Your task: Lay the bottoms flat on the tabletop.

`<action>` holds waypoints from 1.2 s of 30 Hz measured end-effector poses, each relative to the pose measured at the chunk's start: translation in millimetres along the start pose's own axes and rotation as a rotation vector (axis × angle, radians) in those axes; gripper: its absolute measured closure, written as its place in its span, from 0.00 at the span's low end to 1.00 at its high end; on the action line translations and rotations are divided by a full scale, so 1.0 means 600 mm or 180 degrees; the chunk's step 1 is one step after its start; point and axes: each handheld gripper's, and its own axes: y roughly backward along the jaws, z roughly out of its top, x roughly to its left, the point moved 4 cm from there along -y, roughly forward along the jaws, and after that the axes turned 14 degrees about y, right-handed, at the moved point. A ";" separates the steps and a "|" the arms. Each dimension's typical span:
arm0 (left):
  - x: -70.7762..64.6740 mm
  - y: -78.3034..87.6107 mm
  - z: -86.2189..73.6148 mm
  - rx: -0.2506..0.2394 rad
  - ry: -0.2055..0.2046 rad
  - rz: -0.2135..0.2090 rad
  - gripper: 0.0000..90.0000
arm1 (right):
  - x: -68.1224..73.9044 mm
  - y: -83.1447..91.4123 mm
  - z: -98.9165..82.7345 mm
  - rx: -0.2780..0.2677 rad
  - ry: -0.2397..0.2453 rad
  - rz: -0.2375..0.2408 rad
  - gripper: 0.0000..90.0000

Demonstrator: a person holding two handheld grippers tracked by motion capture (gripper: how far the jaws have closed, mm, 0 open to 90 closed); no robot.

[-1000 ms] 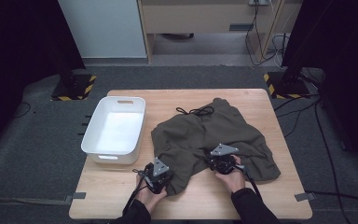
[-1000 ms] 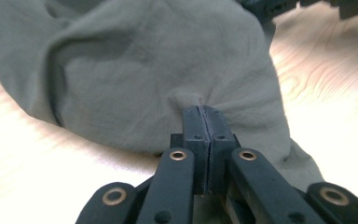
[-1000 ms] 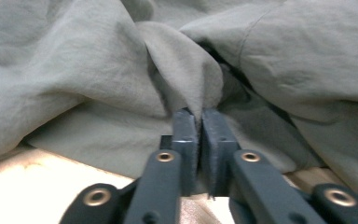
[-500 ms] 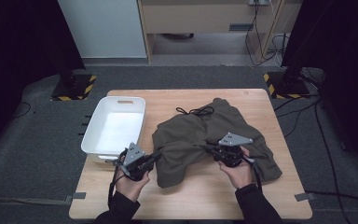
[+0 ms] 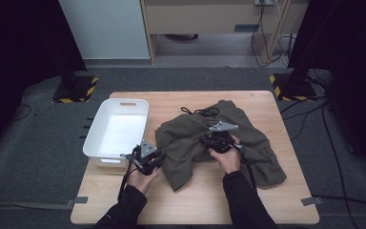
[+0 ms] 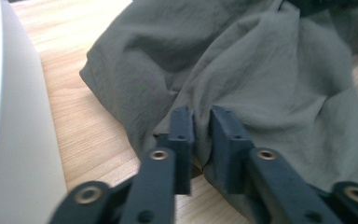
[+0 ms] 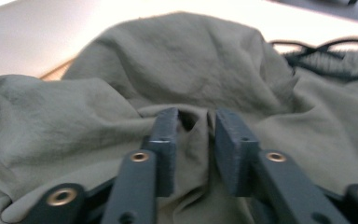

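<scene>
White bin (image 5: 116, 131) sits just off my left claw (image 5: 148, 160), on its outer side w/ its near corner almost at the claw body; inside is bare white floor, nothing lying in it. In the left gripper view its wall (image 6: 9, 116) runs up the left edge, close beside the jaws.

The olive garment (image 5: 214, 140) is heaped on the table (image 5: 195, 200), between & ahead of both claws. A black drawstring (image 5: 201, 112) curls at its far edge, well beyond my right claw (image 5: 218, 140).

Left claw (image 6: 201, 128): at the garment's near-left edge. Jaws have just been opening; there's a narrow gap now w/ a fold of the olive cloth (image 6: 261, 79) running up into it. Pads don't look pressed on it, so I read it as let go, cloth slack between them. Table wood shows left of the jaws, rest of the cloth spreads ahead & to the right.

Right claw (image 7: 193, 128): sits on top of the heap, about mid-garment. Jaws have also just been opening; a pinched-up ridge of fabric (image 7: 186, 60) stands in the gap, pads apart from it on both sides, not clamped. Cloth all round this claw, drawstring (image 7: 331, 53) ahead to the upper right
</scene>
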 end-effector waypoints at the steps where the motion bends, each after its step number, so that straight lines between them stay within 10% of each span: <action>1: 0.000 0.008 0.001 -0.0071 0.0014 -0.0024 0.74 | 0.000 0.006 0.002 -0.0026 0.0036 -0.0013 0.70; 7: -0.007 0.050 -0.019 -0.0165 0.0028 -0.0162 0.53 | -0.011 0.082 0.007 -0.0315 0.0112 -0.0088 0.54; 15: -0.012 0.060 -0.067 0.0056 0.0023 -0.0215 0.46 | -0.018 0.143 -0.072 -0.0315 0.0198 -0.0268 0.44; 36: -0.022 0.006 -0.100 0.0416 0.0178 -0.0386 0.42 | -0.003 0.069 -0.162 0.0148 -0.0307 -0.0001 0.39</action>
